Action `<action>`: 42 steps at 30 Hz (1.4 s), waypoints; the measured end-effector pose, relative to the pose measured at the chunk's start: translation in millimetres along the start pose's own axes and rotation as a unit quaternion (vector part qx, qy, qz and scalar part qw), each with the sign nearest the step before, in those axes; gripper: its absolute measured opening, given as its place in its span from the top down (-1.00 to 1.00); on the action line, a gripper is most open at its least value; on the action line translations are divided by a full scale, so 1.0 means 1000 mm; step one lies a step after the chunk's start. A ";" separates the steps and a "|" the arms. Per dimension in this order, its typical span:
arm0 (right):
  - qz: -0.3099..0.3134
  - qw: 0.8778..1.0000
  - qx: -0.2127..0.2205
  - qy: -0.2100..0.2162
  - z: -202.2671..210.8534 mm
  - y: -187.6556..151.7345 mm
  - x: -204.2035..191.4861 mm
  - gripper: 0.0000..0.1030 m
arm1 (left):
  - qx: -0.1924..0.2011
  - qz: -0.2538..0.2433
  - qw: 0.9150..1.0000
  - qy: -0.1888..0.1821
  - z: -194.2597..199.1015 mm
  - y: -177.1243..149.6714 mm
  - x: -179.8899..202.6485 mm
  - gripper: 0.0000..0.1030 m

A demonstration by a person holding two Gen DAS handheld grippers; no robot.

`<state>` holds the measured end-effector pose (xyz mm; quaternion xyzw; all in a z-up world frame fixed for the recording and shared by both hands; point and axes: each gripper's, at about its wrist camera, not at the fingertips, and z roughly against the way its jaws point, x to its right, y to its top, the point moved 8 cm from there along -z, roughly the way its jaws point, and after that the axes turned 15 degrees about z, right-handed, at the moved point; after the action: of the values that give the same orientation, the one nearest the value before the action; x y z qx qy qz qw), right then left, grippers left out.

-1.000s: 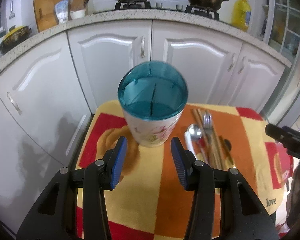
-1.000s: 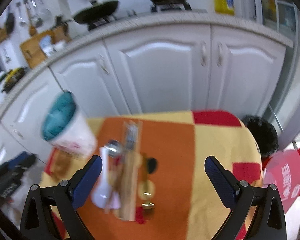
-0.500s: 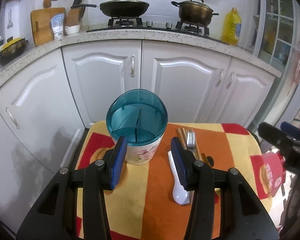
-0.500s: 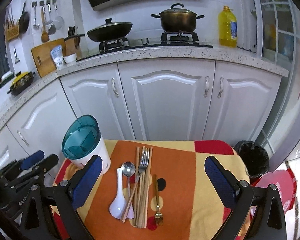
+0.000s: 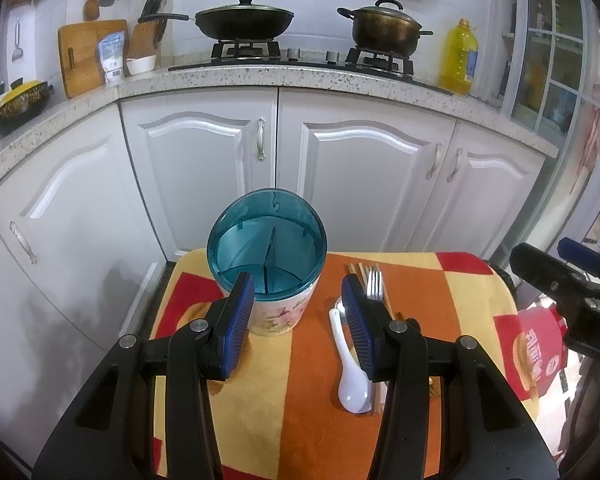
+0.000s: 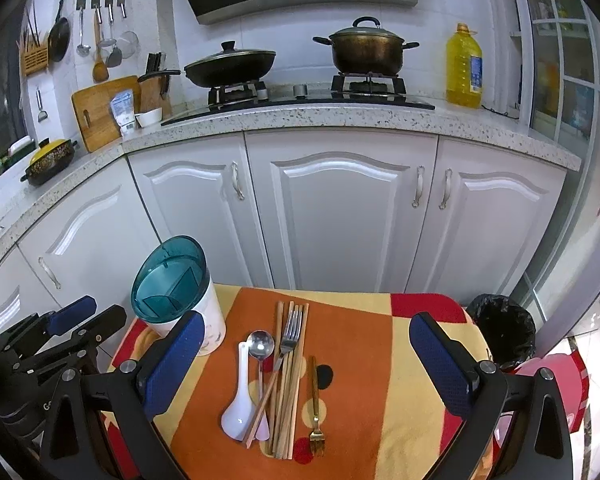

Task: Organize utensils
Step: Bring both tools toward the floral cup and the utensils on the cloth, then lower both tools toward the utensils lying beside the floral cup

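A white floral utensil holder (image 5: 278,312) with a teal divided insert (image 6: 168,280) stands at the table's far left. Beside it lie a white ceramic spoon (image 6: 238,400), a steel spoon (image 6: 261,346), a steel fork (image 6: 290,332), several wooden chopsticks (image 6: 286,392) and a small gold fork (image 6: 316,412). My left gripper (image 5: 298,320) is open and empty, just short of the holder. My right gripper (image 6: 304,364) is wide open and empty, above the utensils.
The small table carries an orange, yellow and red cloth (image 6: 364,360). White cabinets (image 6: 340,220) and a stone counter (image 6: 340,120) with pans stand behind it. A black bin (image 6: 502,332) sits at the right, near a red bag (image 5: 540,352).
Both grippers have pulled back and tilted up, so more of the kitchen shows. The holder and utensils have not moved. Both grippers stay open.
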<state>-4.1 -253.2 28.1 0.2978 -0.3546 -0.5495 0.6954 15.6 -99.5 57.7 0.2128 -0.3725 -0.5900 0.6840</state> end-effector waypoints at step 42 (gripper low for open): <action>0.001 1.000 -0.010 -0.008 -0.005 0.001 0.008 -0.99 | -0.008 0.009 1.000 0.001 -0.002 0.000 0.004 0.13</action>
<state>1.7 -261.0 28.0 0.2861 -0.3545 -0.5550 0.6960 17.1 -103.4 57.3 0.2046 -0.3693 -0.5862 0.6915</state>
